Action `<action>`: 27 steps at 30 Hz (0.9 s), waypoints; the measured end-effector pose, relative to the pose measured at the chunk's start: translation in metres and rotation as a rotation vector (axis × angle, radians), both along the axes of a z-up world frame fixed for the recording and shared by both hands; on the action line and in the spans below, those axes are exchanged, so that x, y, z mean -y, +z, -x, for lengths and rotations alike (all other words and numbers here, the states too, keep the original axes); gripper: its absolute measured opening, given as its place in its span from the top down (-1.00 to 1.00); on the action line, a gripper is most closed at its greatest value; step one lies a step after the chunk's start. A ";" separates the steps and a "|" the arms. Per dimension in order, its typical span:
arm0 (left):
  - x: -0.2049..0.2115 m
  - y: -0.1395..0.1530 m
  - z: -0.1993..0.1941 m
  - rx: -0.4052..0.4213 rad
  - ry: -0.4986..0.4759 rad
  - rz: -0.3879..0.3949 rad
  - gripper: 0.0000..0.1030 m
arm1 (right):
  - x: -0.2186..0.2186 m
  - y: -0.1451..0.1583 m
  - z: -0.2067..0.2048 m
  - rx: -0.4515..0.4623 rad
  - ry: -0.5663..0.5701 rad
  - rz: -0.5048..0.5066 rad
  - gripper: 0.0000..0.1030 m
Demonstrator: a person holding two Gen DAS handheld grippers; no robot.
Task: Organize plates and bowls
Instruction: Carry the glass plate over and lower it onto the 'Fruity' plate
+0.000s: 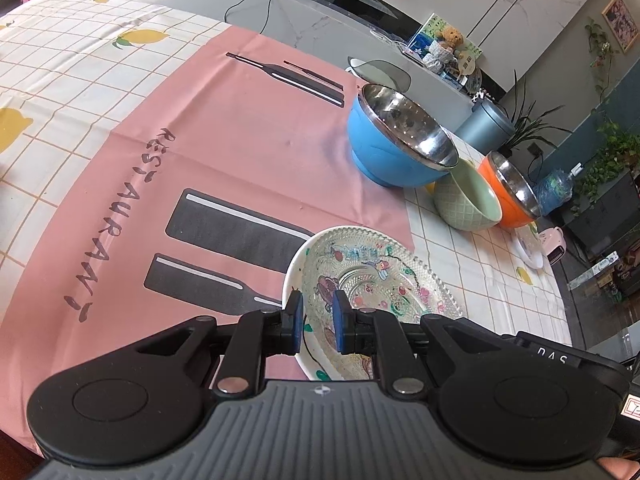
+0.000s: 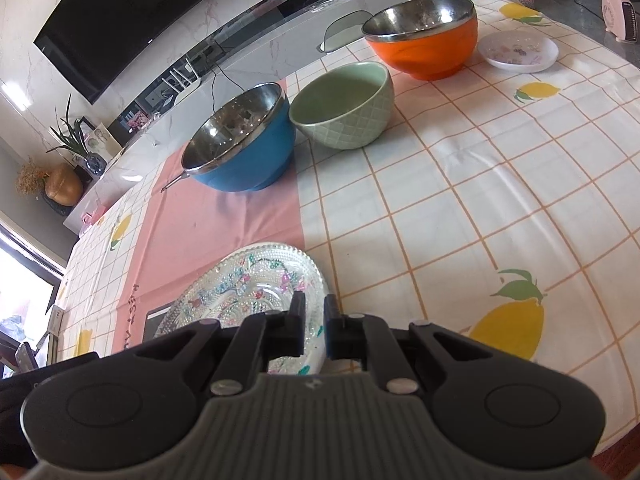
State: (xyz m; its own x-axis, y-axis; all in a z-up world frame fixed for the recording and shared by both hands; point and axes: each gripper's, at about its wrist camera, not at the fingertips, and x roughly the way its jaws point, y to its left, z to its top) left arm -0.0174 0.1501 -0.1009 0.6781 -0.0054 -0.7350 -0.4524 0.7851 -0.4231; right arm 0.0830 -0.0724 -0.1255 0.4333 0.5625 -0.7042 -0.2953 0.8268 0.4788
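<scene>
A patterned clear glass plate [image 1: 380, 276] lies inside a white plate [image 1: 294, 268] at the near edge of the pink placemat [image 1: 200, 140]. My left gripper [image 1: 319, 316] is shut on the white plate's near rim, one blue pad outside and one inside. In the right wrist view the glass plate [image 2: 248, 284] shows from its other side. My right gripper [image 2: 315, 320] is shut on its rim. Further back stand three bowls in a row: a blue bowl [image 2: 248, 152], a green bowl [image 2: 344, 108] and an orange bowl [image 2: 428, 48].
A small white plate [image 2: 520, 52] sits beyond the orange bowl near the table's far corner. The lemon-print tablecloth [image 2: 480, 200] stretches to the right of the plates. The same blue bowl [image 1: 384, 152] stands on the placemat's far right corner.
</scene>
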 end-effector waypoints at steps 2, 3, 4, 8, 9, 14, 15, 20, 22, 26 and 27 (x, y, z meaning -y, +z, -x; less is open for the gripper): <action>0.003 0.000 -0.001 -0.015 -0.010 -0.027 0.68 | -0.002 -0.001 0.001 0.004 0.006 0.010 0.87; 0.004 -0.001 -0.002 -0.019 -0.013 -0.036 0.68 | -0.003 -0.001 0.001 0.011 0.009 0.016 0.87; 0.005 -0.001 -0.002 -0.023 -0.017 -0.043 0.68 | -0.004 -0.001 0.002 0.018 0.012 0.026 0.87; 0.010 0.000 -0.004 -0.036 -0.032 -0.082 0.68 | -0.007 -0.001 0.002 0.028 0.021 0.059 0.86; 0.011 0.001 -0.004 -0.039 -0.034 -0.097 0.68 | -0.008 -0.002 0.002 0.027 0.025 0.067 0.85; 0.016 0.002 -0.005 -0.054 -0.050 -0.145 0.67 | -0.012 -0.001 0.004 0.044 0.041 0.093 0.84; 0.018 0.003 -0.006 -0.058 -0.056 -0.160 0.66 | -0.012 -0.001 0.005 0.048 0.043 0.097 0.84; 0.031 0.004 -0.010 -0.100 -0.096 -0.272 0.66 | -0.015 0.000 0.007 0.070 0.051 0.113 0.83; 0.032 0.004 -0.010 -0.101 -0.097 -0.280 0.66 | -0.015 0.000 0.007 0.071 0.049 0.113 0.83; 0.032 0.003 -0.011 -0.103 -0.103 -0.288 0.66 | -0.015 0.001 0.009 0.081 0.052 0.118 0.82; 0.032 0.003 -0.011 -0.105 -0.104 -0.288 0.65 | -0.016 0.001 0.010 0.090 0.056 0.127 0.82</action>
State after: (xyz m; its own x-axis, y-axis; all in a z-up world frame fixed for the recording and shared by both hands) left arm -0.0065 0.1181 -0.0975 0.6055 0.1478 -0.7820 -0.3928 0.9101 -0.1322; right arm 0.0734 -0.0565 -0.1241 0.4684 0.4967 -0.7307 -0.3799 0.8599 0.3411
